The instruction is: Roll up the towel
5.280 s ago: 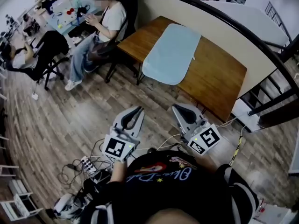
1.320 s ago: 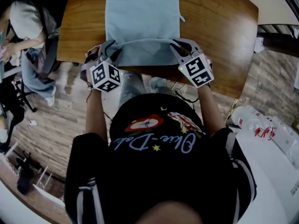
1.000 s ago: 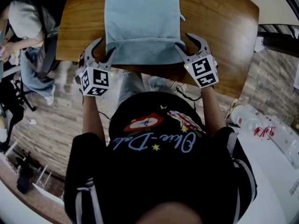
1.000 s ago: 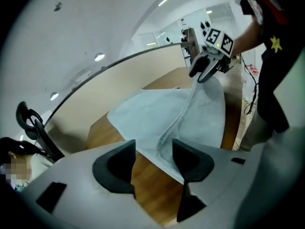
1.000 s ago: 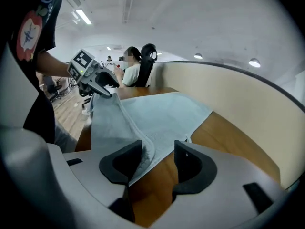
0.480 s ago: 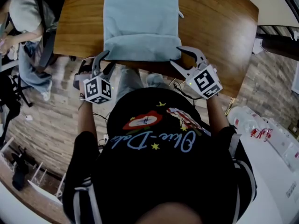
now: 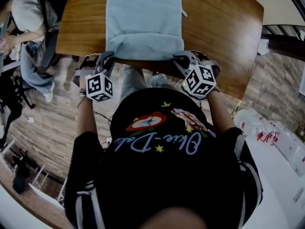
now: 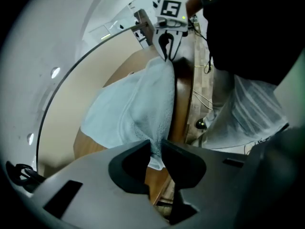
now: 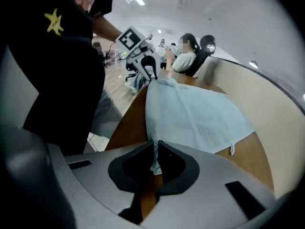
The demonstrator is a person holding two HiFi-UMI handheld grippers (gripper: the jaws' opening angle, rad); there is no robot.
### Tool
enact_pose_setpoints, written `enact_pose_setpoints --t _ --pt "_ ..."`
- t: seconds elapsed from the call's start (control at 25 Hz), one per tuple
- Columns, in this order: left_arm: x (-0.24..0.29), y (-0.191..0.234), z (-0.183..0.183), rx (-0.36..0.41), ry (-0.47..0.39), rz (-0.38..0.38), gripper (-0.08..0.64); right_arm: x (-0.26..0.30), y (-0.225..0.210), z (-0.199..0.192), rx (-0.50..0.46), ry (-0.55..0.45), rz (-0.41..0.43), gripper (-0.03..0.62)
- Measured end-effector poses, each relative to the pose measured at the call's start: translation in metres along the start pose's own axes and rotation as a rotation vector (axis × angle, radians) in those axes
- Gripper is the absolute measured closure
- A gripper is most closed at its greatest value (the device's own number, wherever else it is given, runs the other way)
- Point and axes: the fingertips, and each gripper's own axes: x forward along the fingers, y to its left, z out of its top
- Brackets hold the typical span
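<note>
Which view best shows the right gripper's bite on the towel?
The right gripper view: the right gripper is closing its jaws on a thin towel edge between them. The head view shows only its top at the near corner; the left gripper view shows it small and distant.

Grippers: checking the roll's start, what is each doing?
Left gripper: closing, pinching the towel's near edge.
Right gripper: closing, pinching the towel's near edge.

The towel (image 7: pixel 143 18) lies on the table (image 7: pixel 219 27), reaching its near edge.
</note>
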Motion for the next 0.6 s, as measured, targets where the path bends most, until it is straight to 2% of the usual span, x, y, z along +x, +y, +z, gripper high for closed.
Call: enact_pose_setpoints --t 0.12,0.24,0.36,0.6 --pt "0.001 0.001 -0.001 0.005 -0.002 -0.016 0.495 -0.008 -0.008 0.005 0.166 -0.097 0.026 0.572" --pt "-0.004 0.006 0.001 -0.034 -0.030 -0.047 0.497 -0.016 -0.018 0.009 0.287 -0.168 0.053 0.572" --pt "-0.008 0.018 0.004 -0.087 -0.059 -0.077 0.497 -0.022 -0.031 0.012 0.366 -0.214 0.069 0.572" --pt "-0.007 0.041 0.006 -0.132 -0.078 -0.160 0.495 -0.026 -0.057 0.017 0.472 -0.234 0.082 0.572"
